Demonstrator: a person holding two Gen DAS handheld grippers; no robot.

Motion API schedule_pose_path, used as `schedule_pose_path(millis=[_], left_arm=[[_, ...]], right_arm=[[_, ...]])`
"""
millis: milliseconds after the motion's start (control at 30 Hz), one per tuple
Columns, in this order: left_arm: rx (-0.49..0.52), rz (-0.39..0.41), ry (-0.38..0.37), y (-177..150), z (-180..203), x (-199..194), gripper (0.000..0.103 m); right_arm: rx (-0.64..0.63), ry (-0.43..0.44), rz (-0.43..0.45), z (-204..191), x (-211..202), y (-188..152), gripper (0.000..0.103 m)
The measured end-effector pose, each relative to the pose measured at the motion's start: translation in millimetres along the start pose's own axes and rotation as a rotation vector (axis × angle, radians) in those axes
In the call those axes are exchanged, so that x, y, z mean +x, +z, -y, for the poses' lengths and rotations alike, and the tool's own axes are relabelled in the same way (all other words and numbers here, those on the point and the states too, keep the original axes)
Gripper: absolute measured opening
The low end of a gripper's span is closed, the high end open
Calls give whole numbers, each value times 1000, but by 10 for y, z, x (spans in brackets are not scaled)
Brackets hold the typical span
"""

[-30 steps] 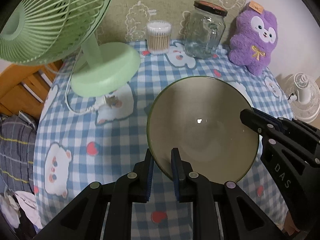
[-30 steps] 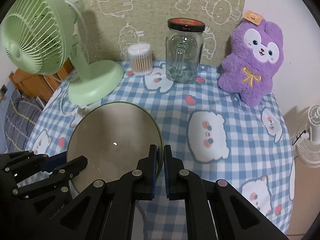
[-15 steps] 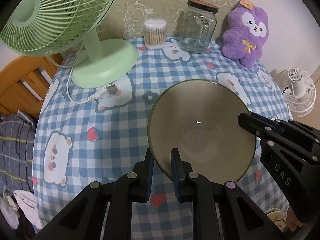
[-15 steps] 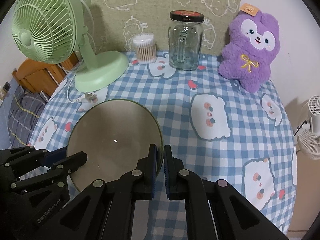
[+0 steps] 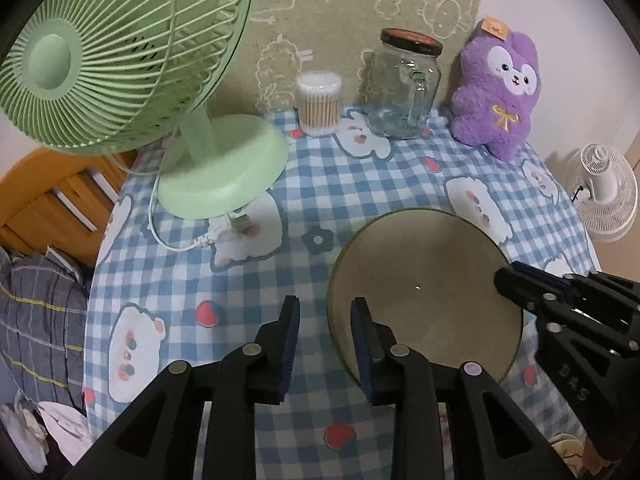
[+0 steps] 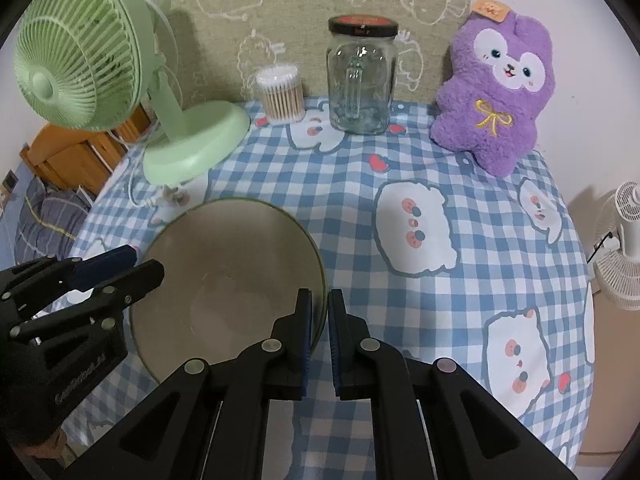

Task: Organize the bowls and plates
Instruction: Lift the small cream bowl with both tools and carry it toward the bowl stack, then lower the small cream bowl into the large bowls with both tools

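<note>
A wide beige bowl with a green rim [image 5: 424, 292] [image 6: 228, 276] is at the near side of the blue checked table. My left gripper [image 5: 325, 304] straddles its left rim and its jaws are opening: one finger is inside the bowl, the other stands clear outside, and the pads no longer press. In the right wrist view the left gripper [image 6: 136, 264] shows at the bowl's left edge. My right gripper [image 6: 319, 296] is shut on the bowl's right rim, and its tip [image 5: 504, 276] also appears in the left wrist view.
A green desk fan [image 5: 216, 176] with a white cable stands at the back left. A tub of cotton swabs [image 6: 282, 94], a glass jar [image 6: 360, 80] and a purple plush toy [image 6: 496, 92] line the wall. A white fan [image 6: 624, 248] stands beyond the table's right edge.
The left jaws have spread and let go of the bowl's rim. The bowl sits further right in the left wrist view. The right gripper stays clamped on the rim.
</note>
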State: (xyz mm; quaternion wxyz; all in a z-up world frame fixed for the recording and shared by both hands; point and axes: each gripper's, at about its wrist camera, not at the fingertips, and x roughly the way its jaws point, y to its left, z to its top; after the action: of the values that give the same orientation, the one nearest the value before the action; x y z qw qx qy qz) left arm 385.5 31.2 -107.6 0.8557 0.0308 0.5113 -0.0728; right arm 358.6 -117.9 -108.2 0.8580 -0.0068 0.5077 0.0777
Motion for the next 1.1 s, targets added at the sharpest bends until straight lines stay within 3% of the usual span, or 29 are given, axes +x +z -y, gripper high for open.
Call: schedule_pose_path(millis=[100,200,500,1100], left_arm=[[6,-37,-19,-13,29,81,25],[-16,-71,-39,-27,28,148,18],[-38,-82,-56,10,17,137,8],[-28,-81,-41,-62,90,-53,7]], right_arm=[[-3,0,5,3,-40,6,11],[4,-2,-1,8,-42,-2,11],[-11,-10,-7,-17,12,-33,11],[-20,-27,17,-32,-192,-80,8]])
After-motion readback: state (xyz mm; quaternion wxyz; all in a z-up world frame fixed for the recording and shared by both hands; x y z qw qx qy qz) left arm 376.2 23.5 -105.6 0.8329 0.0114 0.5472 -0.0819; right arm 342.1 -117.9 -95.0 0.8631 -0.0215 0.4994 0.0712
